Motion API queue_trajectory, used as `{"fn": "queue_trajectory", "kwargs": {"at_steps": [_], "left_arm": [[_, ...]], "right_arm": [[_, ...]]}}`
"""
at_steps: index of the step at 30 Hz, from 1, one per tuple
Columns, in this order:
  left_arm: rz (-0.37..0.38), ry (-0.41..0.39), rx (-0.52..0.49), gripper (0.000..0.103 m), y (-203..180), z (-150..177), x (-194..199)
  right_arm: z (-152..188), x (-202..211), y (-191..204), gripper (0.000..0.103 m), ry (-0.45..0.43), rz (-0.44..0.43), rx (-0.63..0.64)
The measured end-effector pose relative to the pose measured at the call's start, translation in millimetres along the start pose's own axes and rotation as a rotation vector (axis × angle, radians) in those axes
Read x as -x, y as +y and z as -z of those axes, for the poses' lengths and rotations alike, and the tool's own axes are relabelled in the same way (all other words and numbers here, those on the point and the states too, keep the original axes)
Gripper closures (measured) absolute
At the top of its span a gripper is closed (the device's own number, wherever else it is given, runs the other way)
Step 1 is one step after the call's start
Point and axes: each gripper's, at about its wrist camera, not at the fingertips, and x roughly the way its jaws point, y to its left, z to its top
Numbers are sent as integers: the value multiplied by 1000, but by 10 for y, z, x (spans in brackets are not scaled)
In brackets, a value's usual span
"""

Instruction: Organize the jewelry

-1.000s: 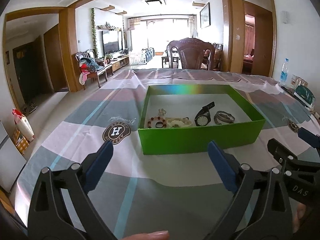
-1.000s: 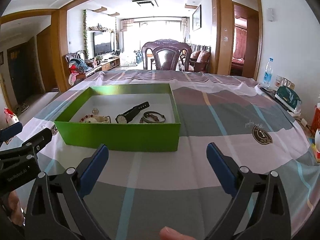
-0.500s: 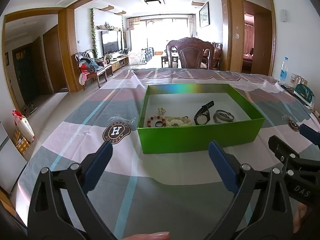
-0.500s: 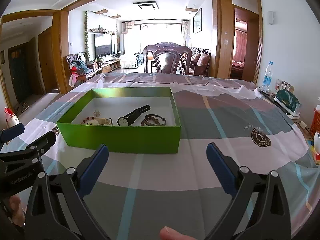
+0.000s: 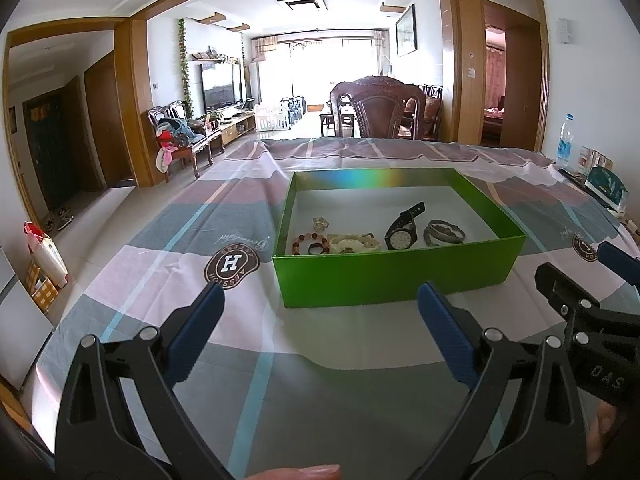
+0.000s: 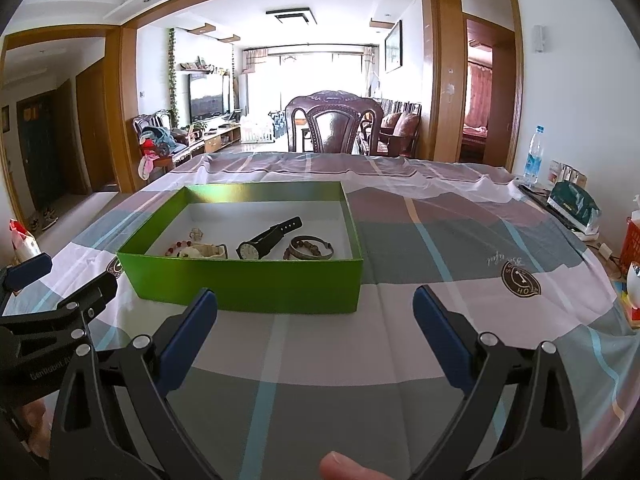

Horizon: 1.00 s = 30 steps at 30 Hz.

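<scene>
Where the checked cloth (image 5: 248,216) covers the table, lots of bare room on every side of the green box (image 5: 396,276). More bare cloth between the box's near wall and both grippers. Box's far edge well short of the table's far edge and the dark wooden chair (image 6: 334,124). Over by the right edge of the table, a water bottle (image 6: 534,156), a small green pack (image 6: 574,206) and a red basket (image 6: 632,248), all well apart from the box.

Inside the box, near its front wall, in a row: a red bead bracelet (image 5: 310,244), a cream bracelet (image 5: 352,243), a black watch (image 5: 404,228) and a grey metal bangle (image 5: 442,233). Just behind the beads, a small pale trinket (image 5: 321,223), too small to tell more.

On the cloth, a round brown badge with a big "H" (image 5: 231,264), upside down from here. Another round badge (image 6: 520,279) to the right of the box, with "HO" readable. On one gripper's black body, "DAS"; on the other, "GenRobot".

Left gripper (image 5: 318,304) spread wide with nothing between its blue pads (image 5: 198,332), low over the cloth, pointing at the box. Right gripper (image 6: 316,304) the same: wide apart, empty, level, beside the left one. A fingertip (image 6: 344,467) peeking in at the bottom.
</scene>
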Motion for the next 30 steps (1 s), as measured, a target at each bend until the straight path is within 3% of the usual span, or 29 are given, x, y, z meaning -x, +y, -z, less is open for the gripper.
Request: {"fn": "queue_trajectory", "kwargs": {"at_steps": [30], "left_arm": [[4,8,0,6,-19,-14,42]], "right_arm": [[-2,26,6,7,9,1,0]]}}
